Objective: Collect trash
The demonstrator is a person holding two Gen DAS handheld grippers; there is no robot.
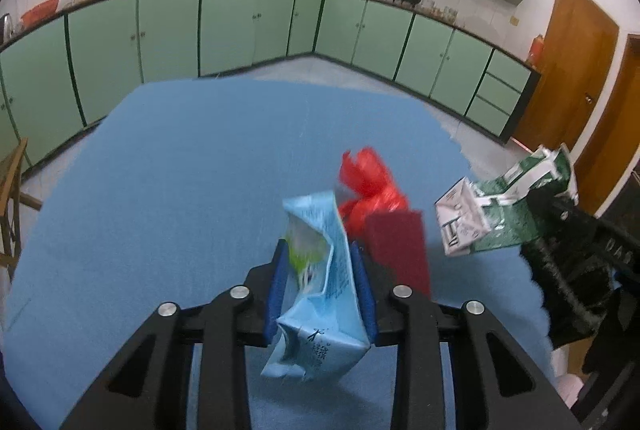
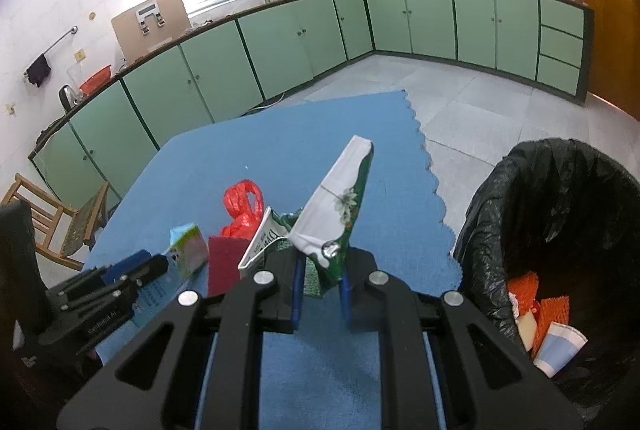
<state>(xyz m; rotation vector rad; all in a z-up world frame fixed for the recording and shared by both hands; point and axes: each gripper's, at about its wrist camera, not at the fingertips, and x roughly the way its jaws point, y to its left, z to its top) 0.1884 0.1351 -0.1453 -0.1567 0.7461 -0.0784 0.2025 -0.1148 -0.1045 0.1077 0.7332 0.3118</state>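
The right gripper (image 2: 320, 284) pinches a green-and-white carton (image 2: 340, 205) above the blue mat (image 2: 280, 149). At right stands a black-lined bin (image 2: 560, 189); at left, a red bag (image 2: 242, 207).

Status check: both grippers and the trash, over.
Left gripper shut on blue carton. Right gripper shut on green-white carton. Red bag on mat; bin unobstructed.
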